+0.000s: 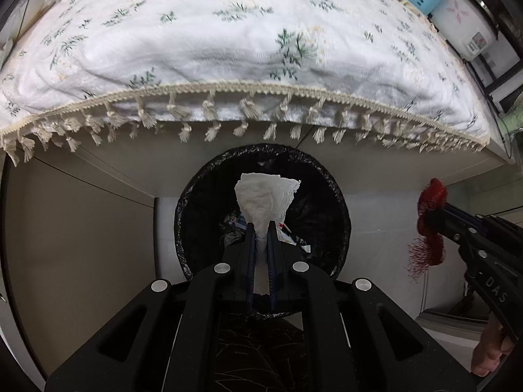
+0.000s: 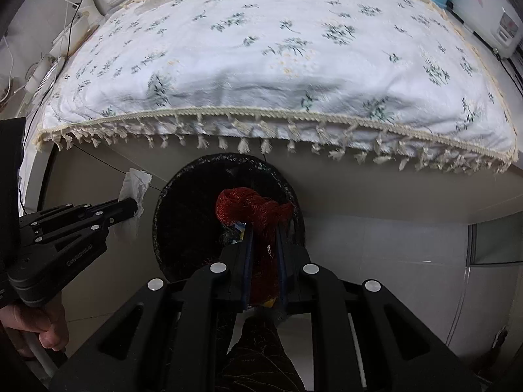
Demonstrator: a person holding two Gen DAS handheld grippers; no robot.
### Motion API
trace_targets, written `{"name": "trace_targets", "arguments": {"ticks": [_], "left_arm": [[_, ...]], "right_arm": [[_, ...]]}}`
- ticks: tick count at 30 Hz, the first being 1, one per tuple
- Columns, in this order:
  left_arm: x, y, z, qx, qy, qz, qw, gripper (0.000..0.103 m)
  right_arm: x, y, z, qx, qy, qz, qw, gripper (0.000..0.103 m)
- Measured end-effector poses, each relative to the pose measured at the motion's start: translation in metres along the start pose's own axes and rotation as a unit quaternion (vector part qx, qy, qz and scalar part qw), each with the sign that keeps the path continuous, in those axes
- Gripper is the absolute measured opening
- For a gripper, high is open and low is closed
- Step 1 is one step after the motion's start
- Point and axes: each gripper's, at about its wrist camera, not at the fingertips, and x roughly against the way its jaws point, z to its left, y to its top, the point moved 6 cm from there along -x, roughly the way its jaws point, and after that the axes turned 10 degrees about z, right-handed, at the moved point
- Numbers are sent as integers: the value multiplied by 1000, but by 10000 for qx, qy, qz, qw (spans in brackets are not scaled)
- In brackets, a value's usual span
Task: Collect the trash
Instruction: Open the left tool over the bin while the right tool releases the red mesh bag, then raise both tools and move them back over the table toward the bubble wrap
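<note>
The bin (image 1: 261, 215) sits on the floor below the table (image 1: 228, 49) edge, straight under both downward-pointing grippers: the left gripper (image 1: 261, 225) clamps a tissue (image 1: 266, 196), the right gripper (image 2: 264, 228) clamps red netting (image 2: 253, 209), neither nearer.

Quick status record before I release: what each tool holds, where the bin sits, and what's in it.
left tool: shut on white tissue
right tool: shut on red mesh netting
bin: black-lined, on the floor below the table edge, ahead of both tools
bin contents: some wrappers, details unclear
table: covered by floral tasselled tablecloth
step left: neither item dropped yet
</note>
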Motion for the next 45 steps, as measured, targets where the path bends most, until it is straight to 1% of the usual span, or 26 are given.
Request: {"name": "trace_targets", "arguments": {"ticks": [4,10,12,13,15,16,17,18,19,20,21,23,24,25,26,27,29,32,33,37,43,45], "left_arm": [[-14,-1,-8,-43,-11,92,9999,6],[-28,3,-24,-133,-53,94,9999,6],[-30,4,-29,-174,-94,63,9998,8],[-30,4,-31,-197,-104,40,9997,10],[-28,5,-34,-197,-148,-12,9997,11],[-27,5,-36,-205,-181,-23,9996,16],[-25,4,-37,-205,-182,-46,9996,24],[-24,4,-36,-193,-174,-75,9996,30],[-22,5,-36,-164,-178,-118,9996,39],[-20,5,-34,-140,-170,-140,9997,45],[-18,6,-33,-112,-151,-166,9997,48],[-15,8,-30,-65,-162,-227,9996,59],[-11,8,-29,-48,-168,-255,9995,60],[-9,8,-27,-30,-166,-282,9995,66],[-8,9,-24,-4,-143,-295,9995,73],[-5,9,-21,37,-128,-323,9994,76],[0,10,-15,95,-134,-391,9991,86],[8,10,-5,199,-84,-520,9984,96],[11,9,-1,239,-60,-566,9981,97],[19,5,17,406,0,-626,9972,97],[27,-8,49,662,203,-629,9956,97],[28,-12,59,748,256,-619,9949,97]], "right_arm": [[-3,-9,-13,-120,-18,86,9999,12],[0,-21,-28,-209,-82,105,9997,12],[1,-24,-32,-226,-82,115,9996,12],[1,-25,-33,-232,-79,119,9996,12],[1,-26,-33,-238,-69,114,9996,12],[0,-26,-33,-240,-63,113,9996,12],[0,-26,-34,-246,-56,114,9996,12],[0,-25,-34,-248,-46,115,9996,13],[0,-25,-34,-244,-41,117,9996,13],[-1,-25,-33,-241,-36,119,9996,13],[-1,-23,-31,-233,-23,117,9997,13],[-2,-21,-28,-212,-12,112,9997,13],[-3,-20,-25,-196,-8,113,9997,13],[-3,-19,-24,-181,0,116,9998,13],[-4,-18,-23,-161,7,119,9998,13],[-4,-16,-21,-138,22,121,9998,13],[-6,-14,-17,-91,51,128,9999,13],[-10,-8,-6,-1,98,138,9999,13],[-13,-6,-1,45,118,146,9998,13],[-22,1,19,214,165,164,9995,13],[-38,10,47,490,183,248,9983,13],[-42,12,56,560,177,284,9979,15]]}}
